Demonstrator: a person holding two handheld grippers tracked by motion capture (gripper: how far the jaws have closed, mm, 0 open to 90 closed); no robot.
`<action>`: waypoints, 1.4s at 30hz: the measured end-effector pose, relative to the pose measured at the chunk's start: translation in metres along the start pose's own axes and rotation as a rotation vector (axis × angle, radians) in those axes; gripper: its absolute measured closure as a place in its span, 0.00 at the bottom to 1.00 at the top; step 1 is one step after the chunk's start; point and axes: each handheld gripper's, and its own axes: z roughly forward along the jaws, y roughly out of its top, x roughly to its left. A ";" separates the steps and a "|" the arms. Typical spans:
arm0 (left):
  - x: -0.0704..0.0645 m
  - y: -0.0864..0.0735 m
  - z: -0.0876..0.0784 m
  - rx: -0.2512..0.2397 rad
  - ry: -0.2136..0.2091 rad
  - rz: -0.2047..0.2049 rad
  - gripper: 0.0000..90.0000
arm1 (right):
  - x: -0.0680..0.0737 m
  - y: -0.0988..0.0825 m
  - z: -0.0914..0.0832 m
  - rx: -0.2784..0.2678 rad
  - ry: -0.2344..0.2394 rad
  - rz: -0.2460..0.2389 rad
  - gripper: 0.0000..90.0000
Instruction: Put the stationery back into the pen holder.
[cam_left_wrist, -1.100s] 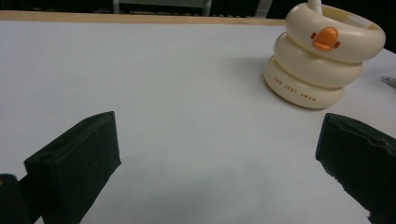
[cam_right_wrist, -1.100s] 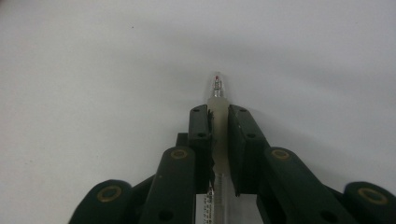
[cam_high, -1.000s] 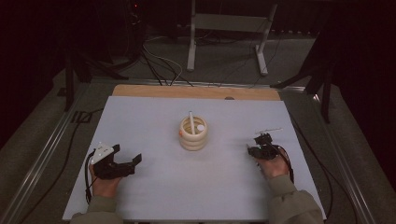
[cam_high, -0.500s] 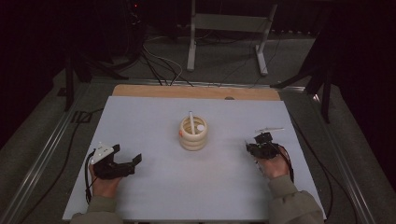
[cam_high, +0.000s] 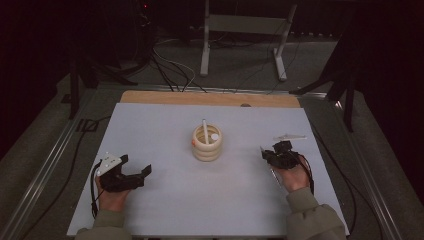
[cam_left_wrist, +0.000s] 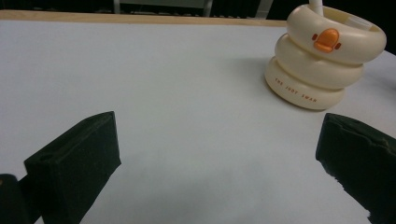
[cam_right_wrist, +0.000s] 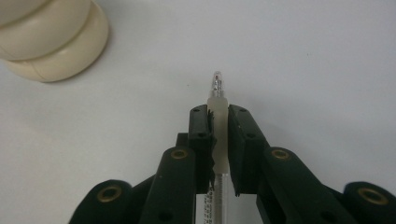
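A cream pen holder built of stacked rings, with an orange duck bill on its side, stands at the middle of the white table. A white pen stands upright in it. To its right, my right gripper is shut on a clear, pale pen. The pen's tip sticks out past the jaws, just above the table, and the holder is ahead to the left. My left gripper rests at the table's left, open and with nothing in it, and its jaws face the holder.
A thin white pen-like object lies on the table beyond the right gripper. A wooden strip runs along the table's far edge. Cables and a metal stand are on the dark floor behind.
My right gripper has risen a little with the pen and drifted slightly left toward the holder. The left gripper has stayed put.
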 end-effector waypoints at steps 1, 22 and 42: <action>0.000 0.000 0.000 0.001 0.000 0.000 0.00 | 0.001 0.001 -0.001 -0.004 0.000 -0.003 0.90; 0.000 0.000 0.000 0.002 -0.001 0.002 0.00 | 0.023 0.021 -0.017 -0.071 0.044 -0.048 0.90; 0.001 0.000 0.000 0.002 -0.002 0.000 0.00 | 0.045 0.043 -0.022 -0.112 0.079 -0.096 0.90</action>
